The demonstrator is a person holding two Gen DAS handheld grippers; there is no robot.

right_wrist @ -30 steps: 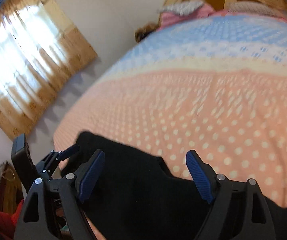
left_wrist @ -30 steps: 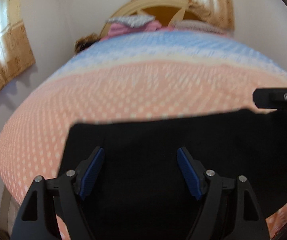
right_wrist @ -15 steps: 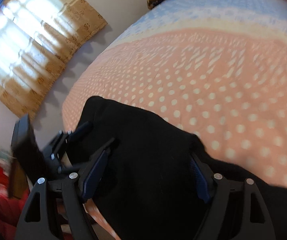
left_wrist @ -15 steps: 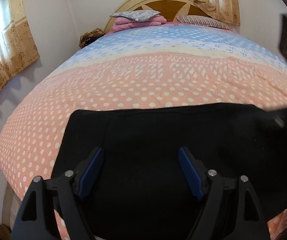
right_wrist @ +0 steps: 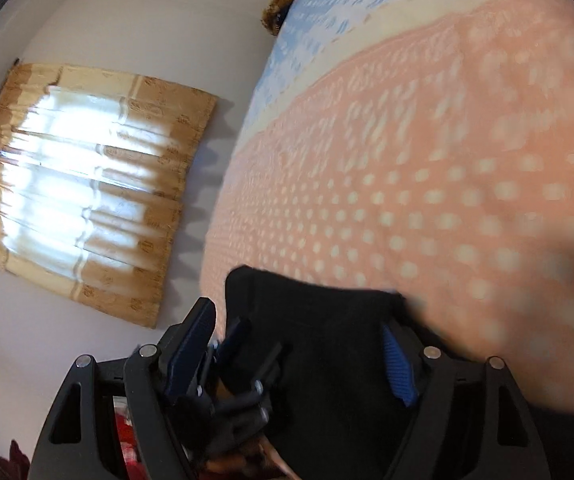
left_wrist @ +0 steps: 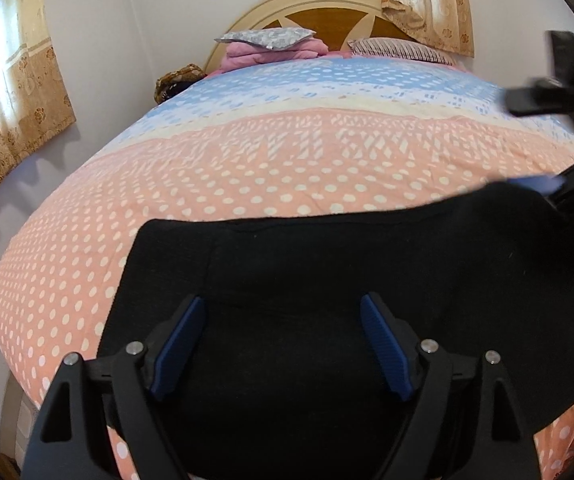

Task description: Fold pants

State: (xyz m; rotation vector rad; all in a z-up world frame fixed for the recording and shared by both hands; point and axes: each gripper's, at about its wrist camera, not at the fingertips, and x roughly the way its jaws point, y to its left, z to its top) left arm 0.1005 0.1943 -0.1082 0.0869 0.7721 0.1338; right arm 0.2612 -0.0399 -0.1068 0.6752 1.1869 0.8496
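The black pants (left_wrist: pixel 327 264) lie flat on the dotted pink-and-blue bedspread (left_wrist: pixel 271 160), their cloth spreading beneath and ahead of both pairs of fingers. The left gripper (left_wrist: pixel 283 344) hangs over them with its blue pads (left_wrist: pixel 383 352) spread — the jaws have just been opening — and they pinch nothing. The right gripper (right_wrist: pixel 299 356) is tilted over the pants' far edge, its jaws just closing yet still wide apart; the fabric's corner lies between the fingers, and the picture is too blurred to tell whether the pads touch it.

Matt black cloth pants (left_wrist: pixel 327 264), wood headboard (left_wrist: pixel 319 20)
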